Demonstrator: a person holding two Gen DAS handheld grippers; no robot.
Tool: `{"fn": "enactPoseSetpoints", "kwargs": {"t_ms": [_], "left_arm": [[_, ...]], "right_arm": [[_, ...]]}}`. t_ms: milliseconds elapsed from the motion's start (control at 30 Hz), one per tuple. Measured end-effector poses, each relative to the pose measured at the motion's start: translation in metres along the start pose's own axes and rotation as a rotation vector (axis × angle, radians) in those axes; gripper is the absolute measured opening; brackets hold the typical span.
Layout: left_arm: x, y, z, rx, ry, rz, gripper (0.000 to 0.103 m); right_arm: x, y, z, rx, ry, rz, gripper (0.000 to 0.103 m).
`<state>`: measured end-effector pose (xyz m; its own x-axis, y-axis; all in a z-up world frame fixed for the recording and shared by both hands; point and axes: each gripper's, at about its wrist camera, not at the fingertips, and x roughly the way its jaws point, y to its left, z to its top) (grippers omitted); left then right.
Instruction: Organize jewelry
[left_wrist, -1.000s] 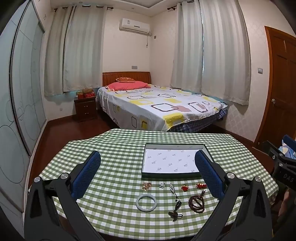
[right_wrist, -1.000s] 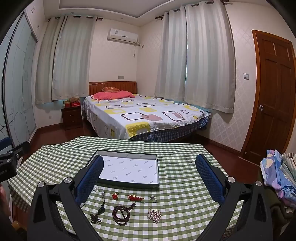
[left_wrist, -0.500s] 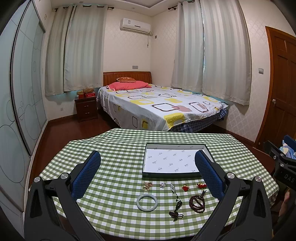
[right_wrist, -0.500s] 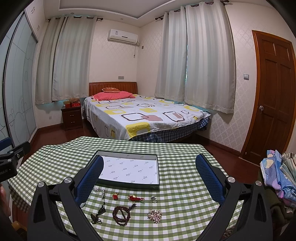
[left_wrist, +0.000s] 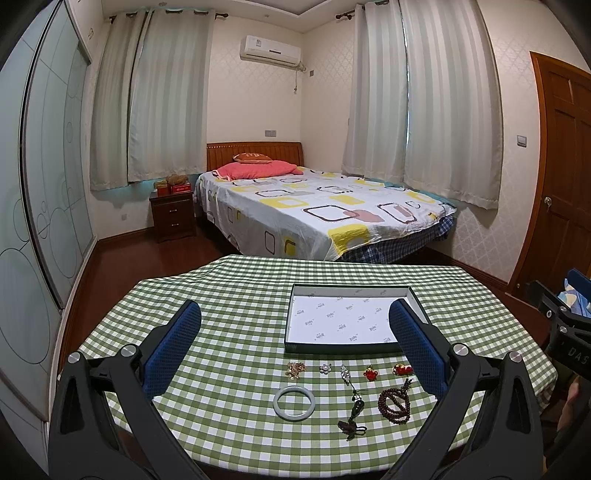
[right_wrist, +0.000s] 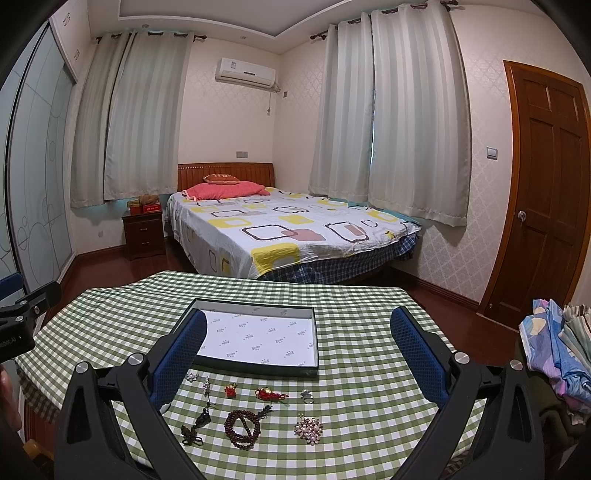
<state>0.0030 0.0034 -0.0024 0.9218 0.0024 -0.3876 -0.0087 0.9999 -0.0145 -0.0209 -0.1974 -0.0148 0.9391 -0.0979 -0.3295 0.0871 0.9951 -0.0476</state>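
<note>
Hovering: both claws (left_wrist: 295, 339) (right_wrist: 297, 345) spread wide, empty | round jade bangle (left_wrist: 294, 403) | beaded bracelet (right_wrist: 242, 428) | flat rectangular tray (right_wrist: 255, 367)

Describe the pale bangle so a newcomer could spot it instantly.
Find the green checked table and the shallow tray on it. Loose jewelry lies on the cloth in front of the tray; the bangle sits nearer the camera, left of the dark pendant cord. It is the only plain, smooth, pale ring, open in the middle; the brown bead bracelet is knobbly.
</note>
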Motion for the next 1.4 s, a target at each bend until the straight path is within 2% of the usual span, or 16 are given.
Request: {"fn": "enactPoseSetpoints", "kwargs": {"t_ms": [1400], "left_arm": [[0.0012,-0.0001,-0.0026,-0.001,0.004,0.002,0.099]], "right_arm": [[0.0007,0.0009,0.0012,-0.003,-0.001,0.003,0.097]]}}
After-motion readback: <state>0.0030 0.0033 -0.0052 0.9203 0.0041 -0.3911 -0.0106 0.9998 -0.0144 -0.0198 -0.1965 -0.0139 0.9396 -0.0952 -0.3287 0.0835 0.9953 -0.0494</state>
